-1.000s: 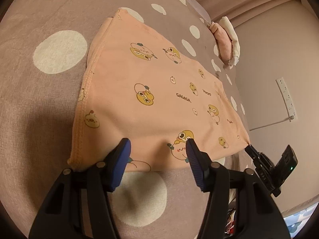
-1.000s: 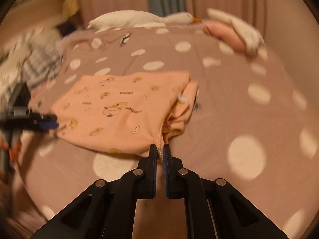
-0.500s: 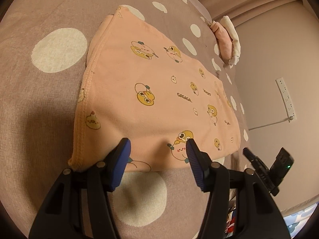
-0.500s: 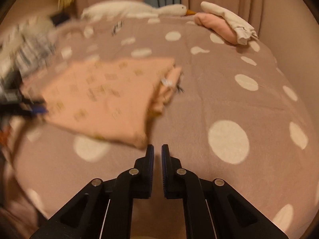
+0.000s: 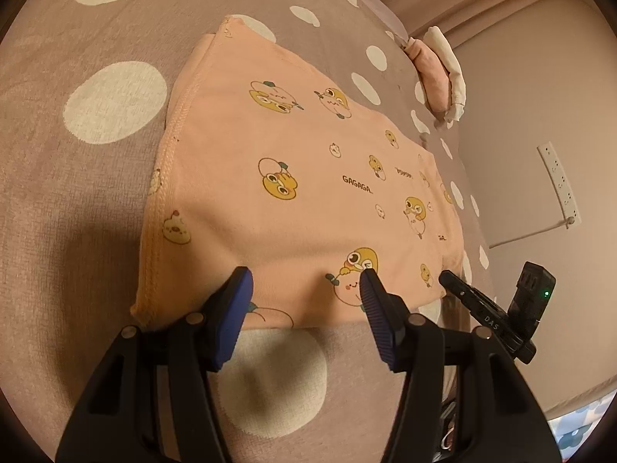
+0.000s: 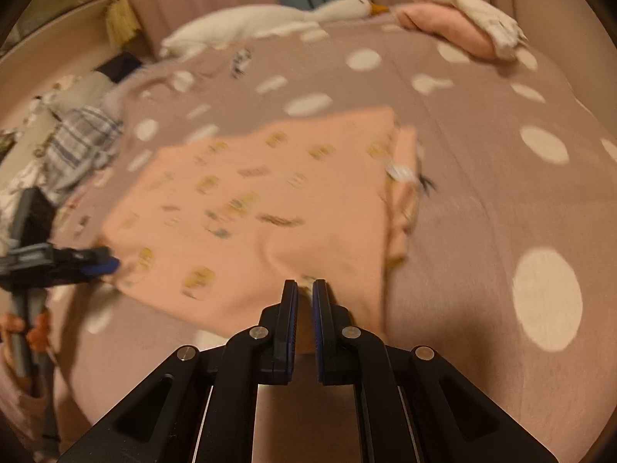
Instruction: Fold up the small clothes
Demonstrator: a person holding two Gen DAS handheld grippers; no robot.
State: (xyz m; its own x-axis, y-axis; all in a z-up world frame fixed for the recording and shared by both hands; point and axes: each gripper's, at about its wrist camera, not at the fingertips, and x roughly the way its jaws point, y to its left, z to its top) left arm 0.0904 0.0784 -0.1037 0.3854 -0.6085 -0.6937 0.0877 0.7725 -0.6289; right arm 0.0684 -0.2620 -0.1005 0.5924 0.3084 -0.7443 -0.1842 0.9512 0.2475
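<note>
A small peach garment (image 5: 293,177) printed with yellow cartoon faces lies folded flat on the mauve polka-dot bedspread (image 5: 77,193). It also shows, blurred, in the right wrist view (image 6: 270,212). My left gripper (image 5: 304,281) is open, its blue pads straddling the garment's near edge without holding it. My right gripper (image 6: 304,289) has its jaws nearly together, with a narrow gap and nothing between them, hovering over the garment's near corner. It shows at the garment's right corner in the left wrist view (image 5: 455,281). The left gripper appears at the left in the right wrist view (image 6: 104,262).
A folded pink and white stack of clothes (image 6: 462,23) sits at the bed's far right. A white goose plush (image 6: 270,19) lies along the far edge. A pile of striped laundry (image 6: 77,142) is at the left. A wall socket strip (image 5: 559,185) is on the right wall.
My right gripper let go of the garment's corner, pulled back, then came forward over the corner again. The garment settled flat. My left gripper stayed open and nearly still.
</note>
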